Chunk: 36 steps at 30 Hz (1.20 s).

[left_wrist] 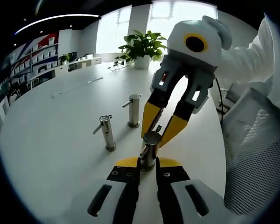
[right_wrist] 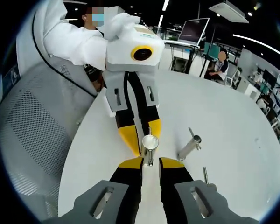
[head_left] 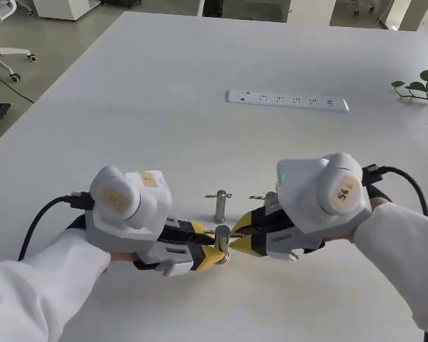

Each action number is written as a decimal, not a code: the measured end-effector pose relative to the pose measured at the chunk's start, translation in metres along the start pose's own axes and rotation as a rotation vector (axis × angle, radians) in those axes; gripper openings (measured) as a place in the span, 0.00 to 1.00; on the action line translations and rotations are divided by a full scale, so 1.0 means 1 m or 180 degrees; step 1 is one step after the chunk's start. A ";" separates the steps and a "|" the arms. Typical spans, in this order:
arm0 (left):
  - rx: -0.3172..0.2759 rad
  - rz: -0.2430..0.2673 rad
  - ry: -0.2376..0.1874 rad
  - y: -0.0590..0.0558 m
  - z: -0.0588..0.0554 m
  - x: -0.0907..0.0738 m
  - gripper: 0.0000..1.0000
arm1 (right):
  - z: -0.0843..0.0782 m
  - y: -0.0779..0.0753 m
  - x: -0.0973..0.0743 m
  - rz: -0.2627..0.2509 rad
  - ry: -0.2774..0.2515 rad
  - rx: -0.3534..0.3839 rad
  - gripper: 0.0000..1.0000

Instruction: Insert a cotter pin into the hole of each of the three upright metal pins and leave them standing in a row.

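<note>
Three upright metal pins stand on the white table. My left gripper [head_left: 212, 253] [left_wrist: 149, 162] is shut on the lower shaft of the nearest metal pin [head_left: 222, 234] [left_wrist: 150, 142] [right_wrist: 150, 141]. From the opposite side my right gripper [head_left: 237, 239] [right_wrist: 150, 163] is shut on a thin cotter pin [right_wrist: 150, 156] held against that pin's shaft. The middle pin [head_left: 220, 204] [left_wrist: 106, 133] and the far pin [left_wrist: 133, 110] each carry a cotter pin through the top. In the head view the right gripper partly hides the third pin.
A white power strip [head_left: 287, 100] lies farther back on the table [head_left: 164, 107]. A green plant [head_left: 421, 85] [left_wrist: 142, 46] stands at the far right edge. Cables trail from both grippers. A mesh chair [right_wrist: 32, 135] is beside the table.
</note>
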<state>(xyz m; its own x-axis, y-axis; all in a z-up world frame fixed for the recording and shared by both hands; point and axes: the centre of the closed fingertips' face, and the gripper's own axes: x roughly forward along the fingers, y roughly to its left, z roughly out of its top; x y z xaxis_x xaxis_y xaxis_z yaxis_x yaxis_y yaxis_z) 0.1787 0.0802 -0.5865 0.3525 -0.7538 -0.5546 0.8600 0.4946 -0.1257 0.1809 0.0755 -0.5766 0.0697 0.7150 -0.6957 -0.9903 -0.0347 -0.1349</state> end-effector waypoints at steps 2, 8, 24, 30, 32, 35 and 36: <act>-0.0010 -0.0003 0.0003 0.000 0.000 0.000 0.11 | -0.002 -0.001 -0.003 -0.0012 0.0019 -0.0045 0.16; 0.0000 -0.0010 0.0009 0.000 -0.001 0.000 0.11 | -0.005 -0.001 -0.015 -0.0009 -0.0006 0.0053 0.07; -0.0007 -0.0008 -0.0005 0.000 0.000 0.000 0.12 | 0.005 0.002 -0.014 -0.0003 -0.0068 0.0078 0.00; -0.0032 -0.0024 -0.0017 -0.001 0.000 -0.001 0.14 | 0.005 0.002 -0.013 -0.0017 -0.0057 0.0087 0.00; -0.0016 -0.0043 0.0006 -0.003 -0.002 -0.001 0.18 | 0.005 0.002 -0.012 -0.0022 -0.0056 0.0107 0.00; -0.0002 -0.0031 -0.0007 -0.002 -0.003 -0.003 0.27 | 0.007 0.000 -0.013 -0.0047 -0.0103 0.0172 0.01; -0.0029 -0.0034 -0.0006 -0.002 -0.004 -0.005 0.31 | 0.009 -0.001 -0.013 -0.0060 -0.0140 0.0205 0.06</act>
<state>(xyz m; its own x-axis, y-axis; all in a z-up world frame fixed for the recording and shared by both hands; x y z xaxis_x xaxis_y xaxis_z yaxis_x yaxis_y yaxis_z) 0.1735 0.0847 -0.5864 0.3441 -0.7597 -0.5517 0.8602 0.4906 -0.1391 0.1798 0.0722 -0.5607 0.0845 0.7451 -0.6616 -0.9946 0.0231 -0.1010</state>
